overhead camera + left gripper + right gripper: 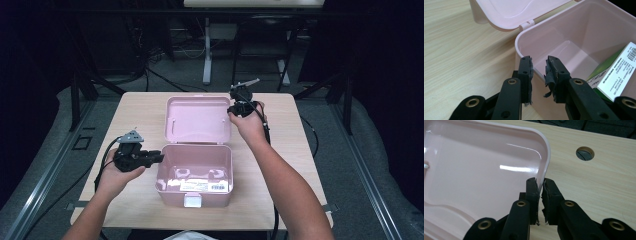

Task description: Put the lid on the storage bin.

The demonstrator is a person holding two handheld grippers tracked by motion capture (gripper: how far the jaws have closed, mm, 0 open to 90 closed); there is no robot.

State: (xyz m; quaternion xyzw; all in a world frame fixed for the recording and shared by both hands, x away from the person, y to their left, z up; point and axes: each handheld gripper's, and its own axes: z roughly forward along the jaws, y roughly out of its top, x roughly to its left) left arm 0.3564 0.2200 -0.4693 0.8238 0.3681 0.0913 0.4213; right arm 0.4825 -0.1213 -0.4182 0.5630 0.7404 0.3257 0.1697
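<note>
The rim of the open pink plastic box lid (499, 170) is gripped by the right tongs (540, 185); the left tongs (539, 63), parted, straddle the wall of the pink plastic box (574, 32) at mid-worktop.

A pale wooden table (295, 150) is seen on grey carpet (225, 75), and a round hole (585, 153) is cut in its top. Behind, dark stands and a white post (207, 50) are made out, possibly a desk leg. Surroundings are left dim.

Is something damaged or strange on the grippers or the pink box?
Yes: the black padding on the left gripper and right gripper jaws is torn and peeling in strips. The pink box looks intact.
</note>
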